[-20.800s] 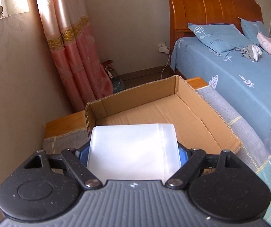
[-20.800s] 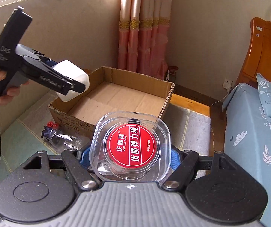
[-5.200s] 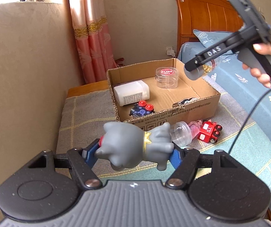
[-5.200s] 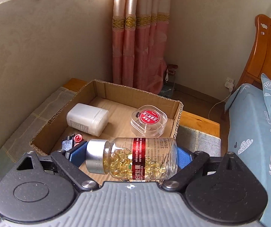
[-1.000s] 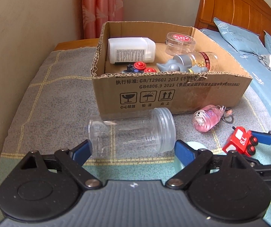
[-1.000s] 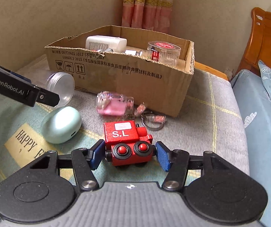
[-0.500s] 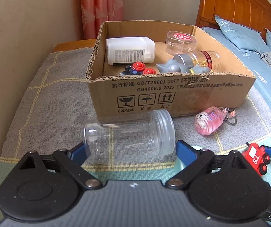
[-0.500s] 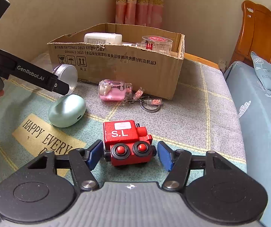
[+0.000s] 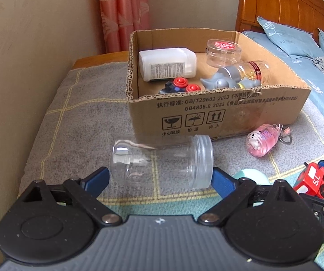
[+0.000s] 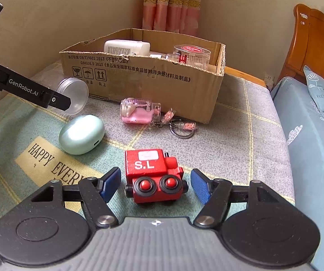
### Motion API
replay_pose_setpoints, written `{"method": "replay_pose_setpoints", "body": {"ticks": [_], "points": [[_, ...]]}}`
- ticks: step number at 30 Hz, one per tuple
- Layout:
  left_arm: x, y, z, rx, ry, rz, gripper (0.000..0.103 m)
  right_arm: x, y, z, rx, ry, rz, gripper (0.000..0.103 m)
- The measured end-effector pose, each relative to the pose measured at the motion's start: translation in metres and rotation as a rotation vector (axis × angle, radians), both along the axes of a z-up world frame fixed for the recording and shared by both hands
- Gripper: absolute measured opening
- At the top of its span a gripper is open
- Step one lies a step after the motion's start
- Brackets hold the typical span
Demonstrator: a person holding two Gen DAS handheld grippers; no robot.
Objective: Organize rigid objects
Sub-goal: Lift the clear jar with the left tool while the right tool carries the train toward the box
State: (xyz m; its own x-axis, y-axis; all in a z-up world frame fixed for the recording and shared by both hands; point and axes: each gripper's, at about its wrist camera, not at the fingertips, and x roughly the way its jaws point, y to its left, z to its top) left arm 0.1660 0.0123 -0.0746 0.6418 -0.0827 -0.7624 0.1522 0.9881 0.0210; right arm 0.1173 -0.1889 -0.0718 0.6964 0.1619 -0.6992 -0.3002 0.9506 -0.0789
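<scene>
A clear lidless jar (image 9: 162, 162) lies on its side on the blanket, just in front of the cardboard box (image 9: 229, 113). My left gripper (image 9: 160, 174) is open with a pad close to each end of the jar. Whether the pads touch it I cannot tell. A red toy train (image 10: 148, 164) marked S.L stands on the blanket between the jaws of my right gripper (image 10: 155, 172). Those jaws are opening, with a gap on each side of the train. The box holds a white bottle (image 9: 166, 64), a red-lidded round case (image 9: 224, 49), a pill bottle (image 9: 245, 71) and a grey toy (image 9: 220, 82).
A mint earbud case (image 10: 81, 134) and a pink keychain bottle (image 10: 139, 110) lie on the blanket between the box and the train. A beige wall runs along the left. A blue bed (image 10: 315, 135) with a wooden headboard borders the right.
My right gripper's pads, which were against the red train a second ago, have spread away from it. The train still stands on the blanket. The left gripper stays around the jar.
</scene>
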Motion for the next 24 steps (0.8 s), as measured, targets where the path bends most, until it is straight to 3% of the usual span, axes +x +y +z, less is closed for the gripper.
{"method": "replay_pose_setpoints", "body": {"ticks": [16, 24], "points": [[0.008, -0.006, 0.008, 0.030, -0.024, -0.043, 0.093, 0.005, 0.005, 0.008, -0.035, 0.026, 0.059, 0.072], [0.011, -0.004, 0.009, 0.031, -0.016, -0.047, 0.092, 0.008, 0.007, 0.009, -0.057, 0.047, 0.064, 0.059]]}}
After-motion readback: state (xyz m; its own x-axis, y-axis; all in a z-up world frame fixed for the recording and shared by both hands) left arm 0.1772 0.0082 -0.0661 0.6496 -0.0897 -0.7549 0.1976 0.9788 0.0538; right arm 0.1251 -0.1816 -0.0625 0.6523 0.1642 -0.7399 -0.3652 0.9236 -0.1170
